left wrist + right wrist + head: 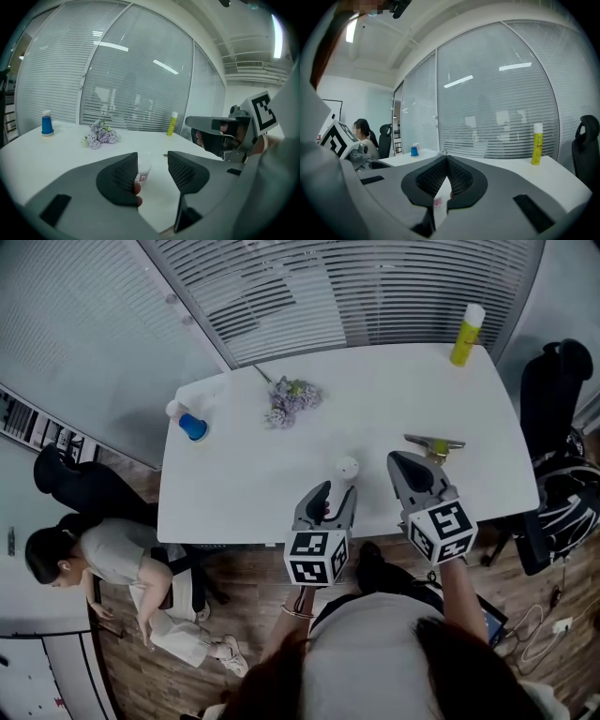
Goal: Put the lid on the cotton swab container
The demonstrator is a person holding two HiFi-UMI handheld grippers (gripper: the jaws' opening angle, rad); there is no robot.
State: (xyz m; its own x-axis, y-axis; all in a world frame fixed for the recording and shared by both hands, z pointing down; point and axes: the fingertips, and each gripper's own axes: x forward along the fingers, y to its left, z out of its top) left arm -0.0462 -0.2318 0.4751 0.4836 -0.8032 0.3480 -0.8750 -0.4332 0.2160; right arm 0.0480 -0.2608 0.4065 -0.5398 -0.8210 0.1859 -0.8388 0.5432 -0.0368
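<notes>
cotton swab container (144,169): red label (142,177), print unreadable; left gripper (153,162) jaws apart.

You are facing a table (244,493) where the swab container (348,468) is standing near your edge, just ahead of your left gripper (336,491) and left of your right gripper (398,461). A clip (434,443) is lying just beyond the right gripper. Flowers (292,399) are lying farther back, a cup (192,426) is sitting by the left edge, and a bottle (466,334) is standing at the far right corner.
</notes>
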